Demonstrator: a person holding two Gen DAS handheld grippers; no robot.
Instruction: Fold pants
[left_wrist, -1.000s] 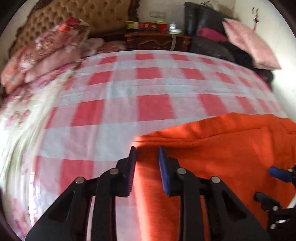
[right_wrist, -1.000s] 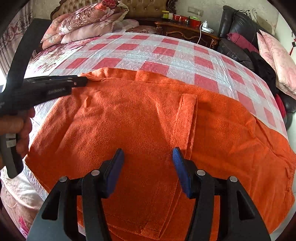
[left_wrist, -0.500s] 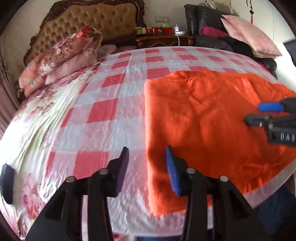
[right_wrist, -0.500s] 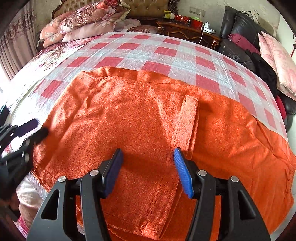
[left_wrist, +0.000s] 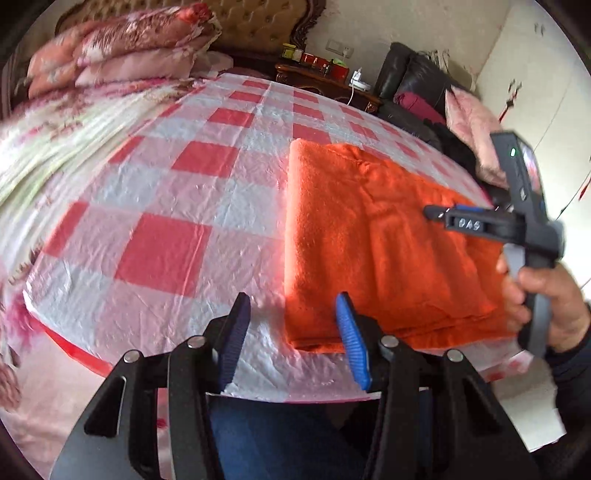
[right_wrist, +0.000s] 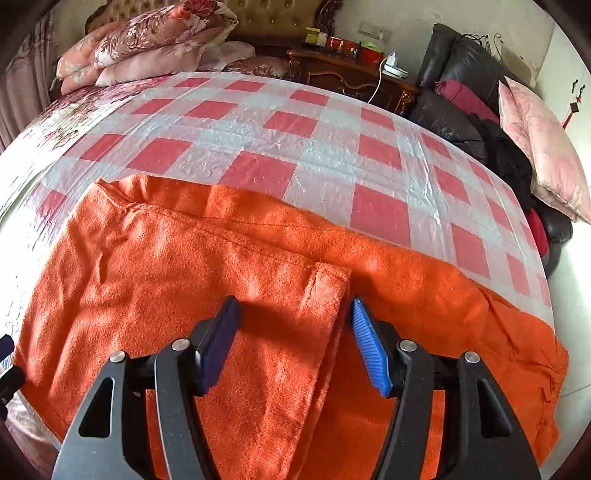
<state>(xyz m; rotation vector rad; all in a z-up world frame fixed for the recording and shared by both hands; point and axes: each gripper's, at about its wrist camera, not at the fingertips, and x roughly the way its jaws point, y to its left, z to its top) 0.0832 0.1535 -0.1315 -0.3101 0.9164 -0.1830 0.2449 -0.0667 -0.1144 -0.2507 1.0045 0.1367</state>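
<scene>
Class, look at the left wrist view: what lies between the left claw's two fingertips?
Checked plastic sheet and the near left corner of the orange pants lie in the left claw.

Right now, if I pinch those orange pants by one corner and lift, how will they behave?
The orange pants look like thick fleece lying in soft folds, so they would probably droop. The glossy checkered plastic sheet beneath may let them slide when pushed.
</scene>
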